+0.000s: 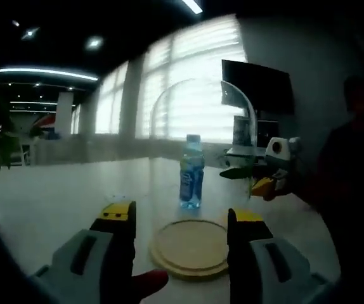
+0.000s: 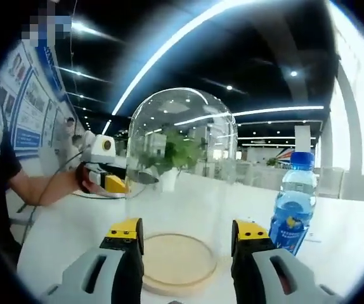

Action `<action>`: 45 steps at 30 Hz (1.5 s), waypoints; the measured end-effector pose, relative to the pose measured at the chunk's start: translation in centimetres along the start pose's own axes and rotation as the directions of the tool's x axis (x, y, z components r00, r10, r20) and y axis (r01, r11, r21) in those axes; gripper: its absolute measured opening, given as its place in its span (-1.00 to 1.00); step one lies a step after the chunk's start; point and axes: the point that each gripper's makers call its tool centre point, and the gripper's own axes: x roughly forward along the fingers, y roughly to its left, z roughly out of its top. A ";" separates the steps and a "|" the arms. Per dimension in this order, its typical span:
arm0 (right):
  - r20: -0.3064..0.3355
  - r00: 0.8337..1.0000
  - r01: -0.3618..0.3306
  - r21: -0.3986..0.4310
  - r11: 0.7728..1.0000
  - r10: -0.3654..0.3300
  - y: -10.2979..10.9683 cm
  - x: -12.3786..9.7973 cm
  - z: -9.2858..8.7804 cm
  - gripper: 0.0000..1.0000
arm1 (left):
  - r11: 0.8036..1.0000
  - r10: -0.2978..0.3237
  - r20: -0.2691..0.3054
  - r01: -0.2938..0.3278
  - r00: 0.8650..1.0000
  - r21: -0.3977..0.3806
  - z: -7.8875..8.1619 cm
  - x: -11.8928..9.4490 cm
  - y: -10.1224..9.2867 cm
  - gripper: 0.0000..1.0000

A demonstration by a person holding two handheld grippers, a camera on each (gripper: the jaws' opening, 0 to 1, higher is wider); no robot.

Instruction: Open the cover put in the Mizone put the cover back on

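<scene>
Left gripper (image 1: 181, 218): yellow-tipped jaws apart, nothing between them, low over the white table (image 1: 55, 196). Just ahead, a round pale wooden base (image 1: 189, 247) lies flat. A clear glass dome cover (image 1: 201, 133) stands over it; whether its rim rests on the base, cannot tell. Beyond the base, a blue-capped Mizone bottle (image 1: 191, 172) stands upright on the table, outside the dome.

Right gripper (image 2: 187, 237): jaws apart, empty, facing the same base and dome. The bottle stands right of the dome. Far side: the other gripper, held by a person's hand (image 2: 84, 179), is at the dome's edge.
</scene>
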 end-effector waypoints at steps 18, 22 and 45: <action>-0.034 0.985 -0.168 -0.032 0.985 0.167 -0.4 1.2 0.9 0.15 | 0.987 -0.161 -0.006 0.161 0.987 -0.003 0.4 1.2 -0.8 0.04; -0.052 0.977 -0.209 -0.039 0.977 0.207 -0.1 1.4 0.9 0.13 | 0.982 -0.186 -0.003 0.186 0.982 0.000 0.5 1.4 -0.5 0.06; -0.102 0.925 -0.372 -0.045 0.927 0.366 0.0 1.5 1.1 0.11 | 0.949 -0.315 -0.002 0.315 0.949 0.006 0.7 2.3 0.0 0.11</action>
